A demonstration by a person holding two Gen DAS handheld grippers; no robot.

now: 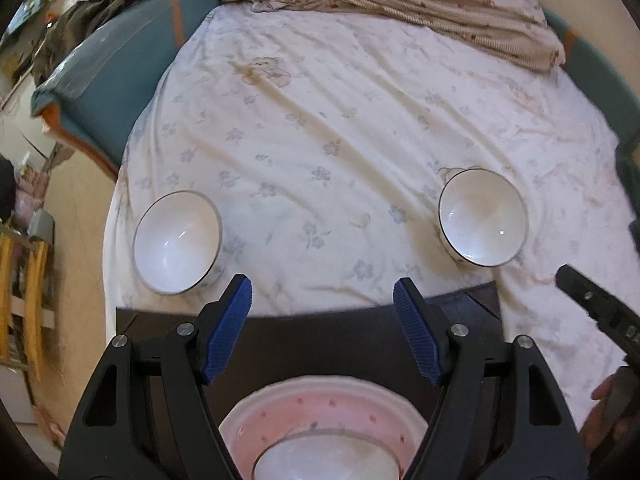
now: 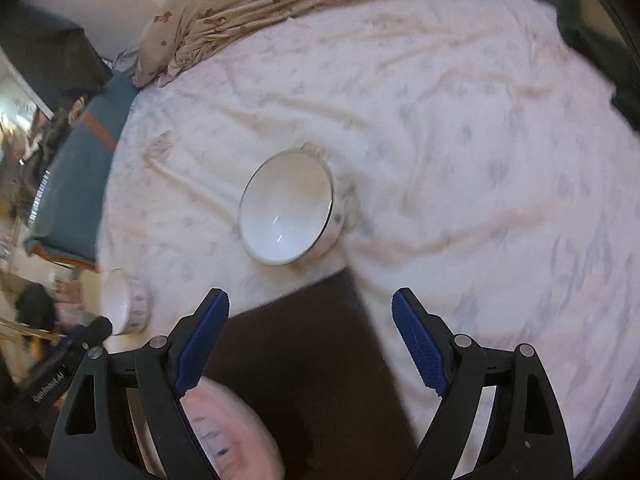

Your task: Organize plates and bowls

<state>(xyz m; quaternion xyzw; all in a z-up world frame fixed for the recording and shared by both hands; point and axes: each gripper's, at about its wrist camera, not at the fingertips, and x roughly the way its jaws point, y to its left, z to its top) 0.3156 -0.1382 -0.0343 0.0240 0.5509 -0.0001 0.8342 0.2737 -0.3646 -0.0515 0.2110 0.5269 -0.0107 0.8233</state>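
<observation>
With both grippers hanging empty above the bed (image 1: 320,128), best to pick one bowl per side. Left gripper (image 1: 322,330): jaws apart, nothing between them, poised over the dark mat (image 1: 320,332) and the pink plate (image 1: 320,412) that already carries a white bowl (image 1: 326,460). Right gripper (image 2: 310,344): jaws apart too, empty, aimed toward the right bowl (image 2: 286,210) beyond the mat's corner. Left bowl (image 1: 176,242) near the bed's edge, well apart from its twin. Probably next: straddle a rim, close on the wall, lift straight up. Soft sheet underneath, so no pressing down or bowl may tip.
</observation>
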